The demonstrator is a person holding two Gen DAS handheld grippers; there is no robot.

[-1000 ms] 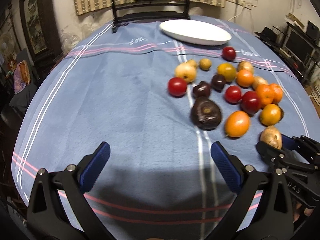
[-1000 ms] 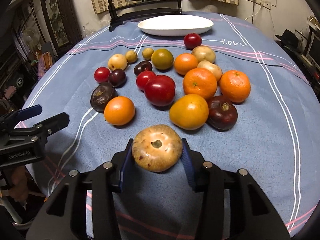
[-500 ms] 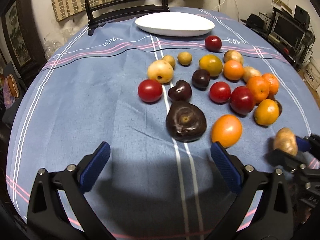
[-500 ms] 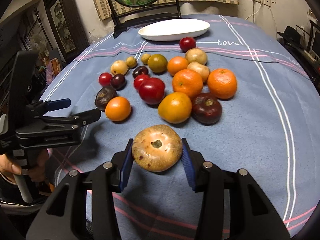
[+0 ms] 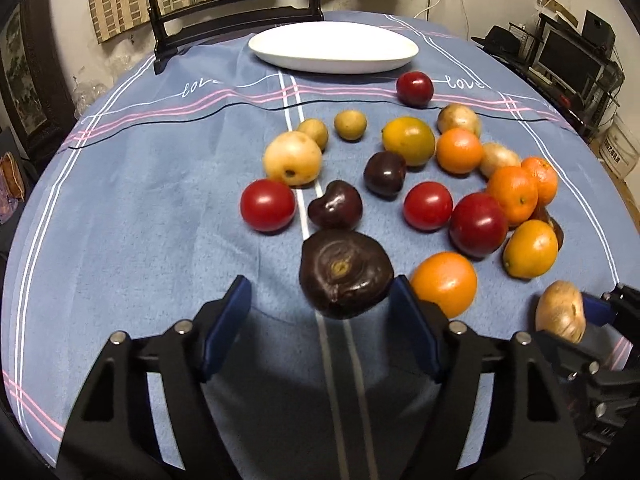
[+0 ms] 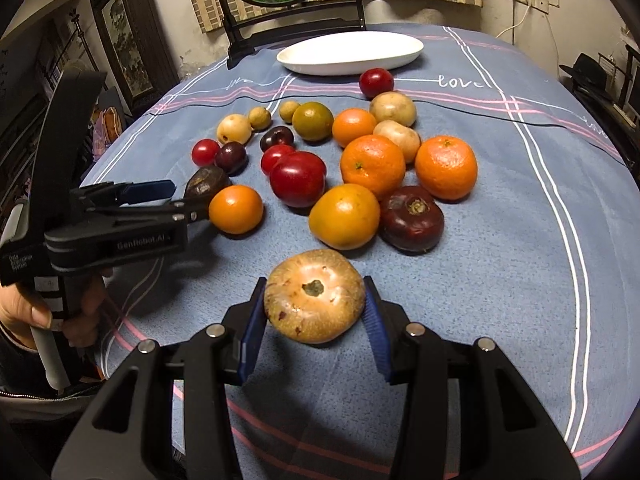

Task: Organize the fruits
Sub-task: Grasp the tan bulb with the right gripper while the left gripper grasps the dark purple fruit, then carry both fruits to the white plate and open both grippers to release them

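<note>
Warm overhead light, soft shadows, fisheye bending, dark corners

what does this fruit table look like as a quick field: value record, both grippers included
surface: round table with a blue striped cloth
dish: white oval plate at the far edge, holding nothing
loose fruit: oranges, red, dark purple and pale yellow fruits scattered on the cloth, none on the plate
left gripper: jaws closing around a large dark purple wrinkled fruit; right pad at its side, left pad apart from it
right gripper: shut on a tan speckled round fruit
nearest neighbour: smooth orange fruit beside the left gripper's right finger
</note>
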